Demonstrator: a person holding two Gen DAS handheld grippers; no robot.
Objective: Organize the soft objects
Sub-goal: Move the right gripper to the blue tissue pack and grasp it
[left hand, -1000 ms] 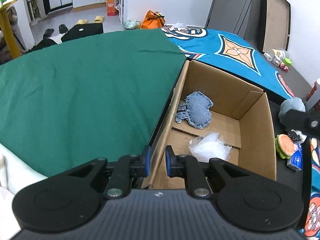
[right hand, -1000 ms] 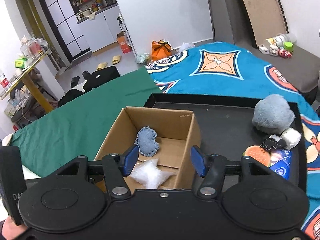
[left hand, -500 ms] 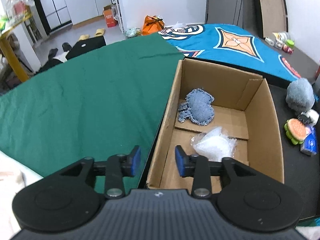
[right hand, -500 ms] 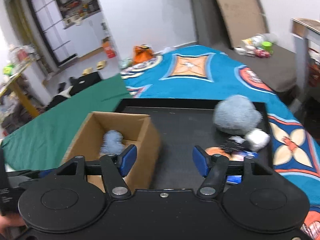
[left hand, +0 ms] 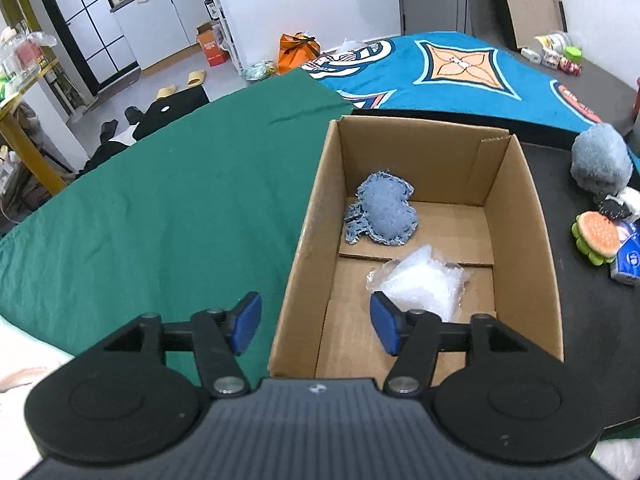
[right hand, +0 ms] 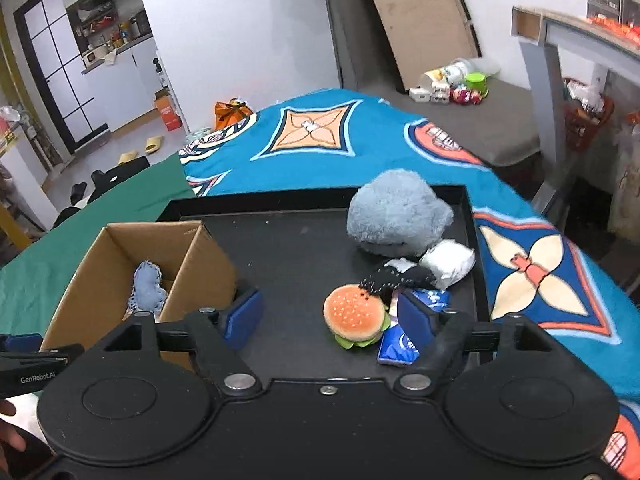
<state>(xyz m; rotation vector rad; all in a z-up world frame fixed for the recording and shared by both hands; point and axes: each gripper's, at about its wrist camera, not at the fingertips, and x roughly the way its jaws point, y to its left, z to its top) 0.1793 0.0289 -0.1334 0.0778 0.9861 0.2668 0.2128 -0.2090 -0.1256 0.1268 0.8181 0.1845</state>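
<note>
On my left, my left gripper (left hand: 314,326) hangs over the near wall of the cardboard box (left hand: 538,240), its jaws opening with only that wall's edge in the gap and nothing pressed. Inside the box the blue denim plush (left hand: 386,214) lies toward twelve o'clock and the clear plastic bag (left hand: 424,284) nearer me, at about one o'clock from my left claw. Moving rightward, my right gripper (right hand: 328,314) points down at the black tray (right hand: 288,256), its jaws also opening and empty; the burger plush (right hand: 354,316) sits just ahead between the pads, slightly toward the right one, touching the blue tissue pack (right hand: 400,342). I judge the step in hand is picking the burger: I should centre it between the pads, come down onto the bun's sides, and close gently so I don't snag the tissue pack or the black-and-white cloth (right hand: 396,278) at its one o'clock. The grey fluffy plush (right hand: 396,214) and a white pouch (right hand: 448,260) wait beyond, at twelve to one o'clock. The tray rests on a bed with a green sheet (left hand: 160,208) at nine o'clock and a blue patterned blanket (right hand: 360,136) at twelve; farther off are a white wall, slippers on the floor, and a kitchen doorway at ten o'clock.
</note>
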